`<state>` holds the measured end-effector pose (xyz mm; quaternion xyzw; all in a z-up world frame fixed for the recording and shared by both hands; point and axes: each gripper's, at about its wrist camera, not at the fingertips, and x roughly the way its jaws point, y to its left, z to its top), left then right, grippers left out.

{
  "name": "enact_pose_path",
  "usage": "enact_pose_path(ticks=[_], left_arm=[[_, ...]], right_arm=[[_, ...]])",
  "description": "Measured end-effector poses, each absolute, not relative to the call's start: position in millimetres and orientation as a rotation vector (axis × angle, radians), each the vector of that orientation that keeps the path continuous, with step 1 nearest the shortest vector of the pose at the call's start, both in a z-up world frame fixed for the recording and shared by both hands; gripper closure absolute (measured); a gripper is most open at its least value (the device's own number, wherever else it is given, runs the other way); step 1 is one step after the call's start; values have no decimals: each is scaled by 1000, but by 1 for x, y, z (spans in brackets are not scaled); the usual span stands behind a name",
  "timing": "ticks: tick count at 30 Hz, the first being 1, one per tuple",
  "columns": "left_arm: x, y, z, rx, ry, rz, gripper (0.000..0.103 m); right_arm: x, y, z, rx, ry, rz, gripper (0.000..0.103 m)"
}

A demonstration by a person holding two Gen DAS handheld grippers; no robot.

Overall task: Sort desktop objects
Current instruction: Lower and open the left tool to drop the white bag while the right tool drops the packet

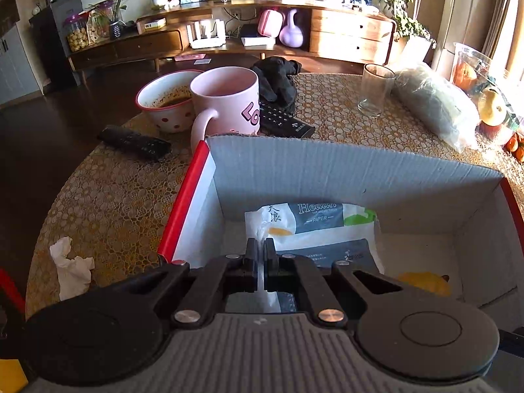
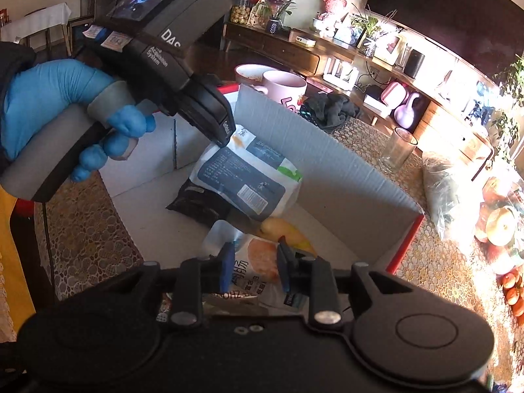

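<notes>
Sunlight falls across a round worktop (image 1: 108, 193) with a lacy gold cloth, and a wooden cabinet stands behind it. On the worktop sits an open cardboard box with red edges (image 1: 327, 167).

The left tongs (image 1: 260, 249) are pinched almost shut on the edge of a white and grey paper tissue pack (image 1: 314, 226), which hangs low inside the box, near its back wall. The right tongs (image 2: 255, 263) are open around a clear snack pouch with orange print (image 2: 258, 262) at the near side of the box. I cannot tell if they touch it yet. A yellow banana (image 2: 291, 231) and a flat black packet (image 2: 199, 203) lie in the box too.

The grip on the tissue pack is only on a thin edge, so it may slip and drop crooked. It could land on the banana and squash it. The two tongs are close, so they may bump. Just behind the box stands a pink mug (image 1: 226, 98), and a bump to the box could knock it over. The clear drinking glass (image 1: 375, 90) near the far edge could tip the same way.
</notes>
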<state>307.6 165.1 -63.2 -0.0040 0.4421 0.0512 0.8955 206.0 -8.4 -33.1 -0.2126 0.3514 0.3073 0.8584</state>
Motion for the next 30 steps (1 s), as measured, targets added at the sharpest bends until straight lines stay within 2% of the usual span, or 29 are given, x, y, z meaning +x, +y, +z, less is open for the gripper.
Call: enact_pose_path(ticks=[7,19,22,24,25,26,30], left_arm=[[311,164,-63,18,959,115,101],[299,164,-53,14,957,119,95],[293,162,-48,18,945,121,83],[288,163,-44,9,931,118,65],[284,163,-42,4,922,116,61],[281,162,-39,0,915,108,58],[269,159,-30,-4,892,100,58]], right_arm=[[205,-10,-27,-412,737,648,72],[199,-21,-20,-372,716,641,52],[194,-23,-15,-365,707,639,48],[192,-25,-12,-359,699,634,46],[190,-26,-10,-356,694,633,45],[188,-27,-9,-353,690,631,43],[182,-32,-3,-343,679,623,38]])
